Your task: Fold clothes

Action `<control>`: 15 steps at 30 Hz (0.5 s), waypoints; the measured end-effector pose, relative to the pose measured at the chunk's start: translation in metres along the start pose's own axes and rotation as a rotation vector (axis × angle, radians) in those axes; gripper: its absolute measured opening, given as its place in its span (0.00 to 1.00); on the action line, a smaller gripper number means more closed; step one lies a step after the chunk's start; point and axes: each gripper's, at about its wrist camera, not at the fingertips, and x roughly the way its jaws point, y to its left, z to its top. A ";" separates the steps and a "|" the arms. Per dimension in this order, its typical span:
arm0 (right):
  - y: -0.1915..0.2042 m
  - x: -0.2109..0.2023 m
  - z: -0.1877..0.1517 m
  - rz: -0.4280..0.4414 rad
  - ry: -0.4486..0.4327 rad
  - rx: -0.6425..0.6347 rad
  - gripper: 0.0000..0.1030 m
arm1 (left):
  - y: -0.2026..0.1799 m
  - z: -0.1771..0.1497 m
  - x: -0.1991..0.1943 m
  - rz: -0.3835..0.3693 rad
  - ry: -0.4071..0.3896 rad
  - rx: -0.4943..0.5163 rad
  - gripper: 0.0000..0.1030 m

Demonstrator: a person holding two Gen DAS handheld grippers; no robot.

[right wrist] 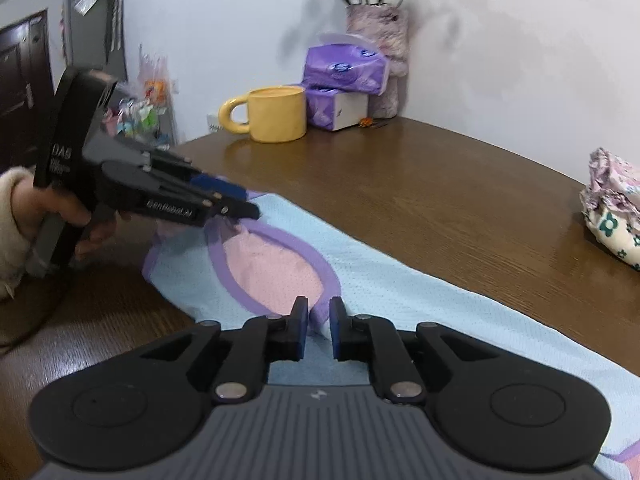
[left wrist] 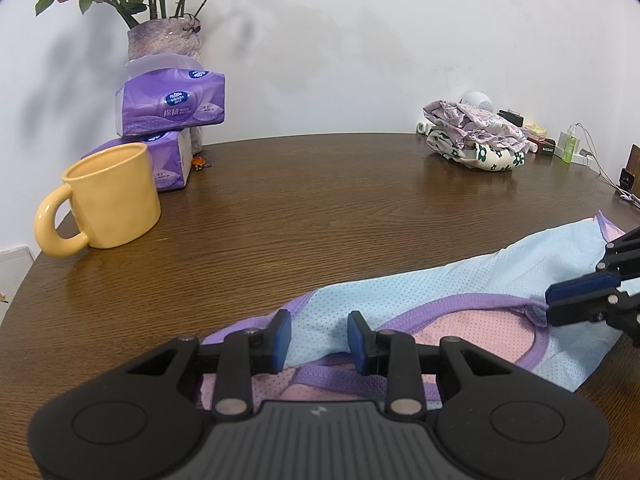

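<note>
A sleeveless light blue mesh top (left wrist: pixel 440 284) with purple trim and a pink inside lies on the brown wooden table (left wrist: pixel 320 200), near its front edge. My left gripper (left wrist: pixel 319 338) is shut on a bunched fold of blue cloth at one shoulder. In the right wrist view a person's hand (right wrist: pixel 48 216) holds that left gripper (right wrist: pixel 248 208) over the top's (right wrist: pixel 400 292) far end. My right gripper (right wrist: pixel 319 326) is shut on the purple trim of the neckline, with a pinch of cloth between its pads. The left wrist view shows the right gripper (left wrist: pixel 548 306) from the side, clamped on that trim.
A yellow mug (left wrist: pixel 112 196) stands at the table's left edge, beside stacked purple tissue packs (left wrist: pixel 172 104) and a vase (left wrist: pixel 164 40) of dried roses. A pile of flowered clothes (left wrist: pixel 476 136) sits at the back right, with small bottles and cables (left wrist: pixel 568 144) behind it.
</note>
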 end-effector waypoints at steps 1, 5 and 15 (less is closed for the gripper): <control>0.000 0.000 0.000 0.000 0.000 0.000 0.12 | 0.000 0.000 0.000 0.000 0.000 0.000 0.28; 0.000 0.000 0.000 0.000 0.000 0.000 0.14 | 0.001 0.000 0.000 -0.001 0.000 0.001 0.28; 0.001 0.000 0.000 0.001 0.000 0.000 0.30 | 0.000 0.000 0.001 0.001 -0.001 0.003 0.29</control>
